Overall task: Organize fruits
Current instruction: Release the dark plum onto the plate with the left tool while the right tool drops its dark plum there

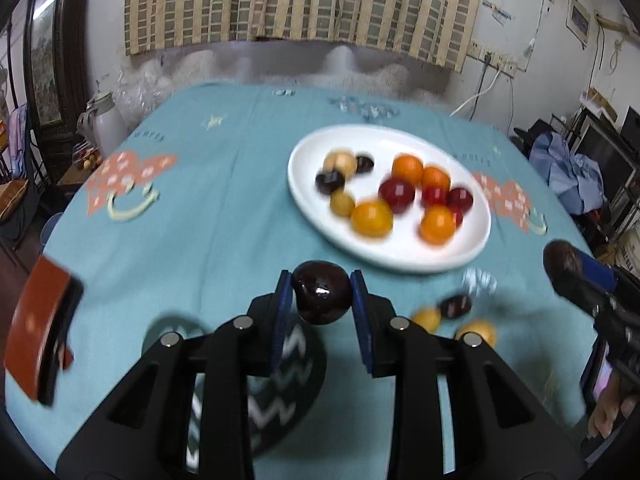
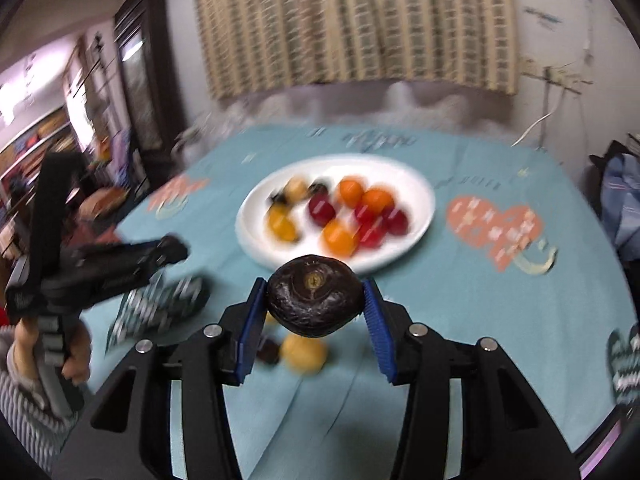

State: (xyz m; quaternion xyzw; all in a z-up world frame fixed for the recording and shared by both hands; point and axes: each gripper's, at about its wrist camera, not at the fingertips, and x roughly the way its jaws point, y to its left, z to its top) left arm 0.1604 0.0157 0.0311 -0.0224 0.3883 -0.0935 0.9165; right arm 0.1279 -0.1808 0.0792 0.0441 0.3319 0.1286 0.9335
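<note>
Nearest in the left wrist view, the left gripper point(image 1: 322, 300) is clamped on a dark plum point(image 1: 322, 298), its blue pads point(image 1: 282, 312) pressing the fruit's two sides. The plum is held clear above the tablecloth, glossy side up, its long axis running across from pad to pad. Under the fingers, near the table's front edge, lies a dark patch with white zigzags point(image 1: 280, 384).

In the right wrist view, the right gripper point(image 2: 316, 302) grips a dark round fruit point(image 2: 314, 300) the same way, blue pads point(image 2: 374, 316) on either flank. This fruit is wider than tall, its long axis crosswise, and a yellowish stem scar points toward the camera.

Just beyond both grippers, on the teal tablecloth point(image 1: 208, 216) short of the plate's near rim, lie loose fruits: a yellow one point(image 2: 304, 354) with a small dark one point(image 2: 267, 352) touching or just beside it; blur hides which.

Farther on, about mid-table, sits the white oval plate point(image 1: 400, 254), long axis slanting from far left to near right. On it, dark and pale fruits point(image 1: 338, 170) cluster toward its left end, orange and red fruits point(image 1: 424, 196) toward its right, all blurred.

At the far edge hangs a striped curtain point(image 1: 304, 4).
</note>
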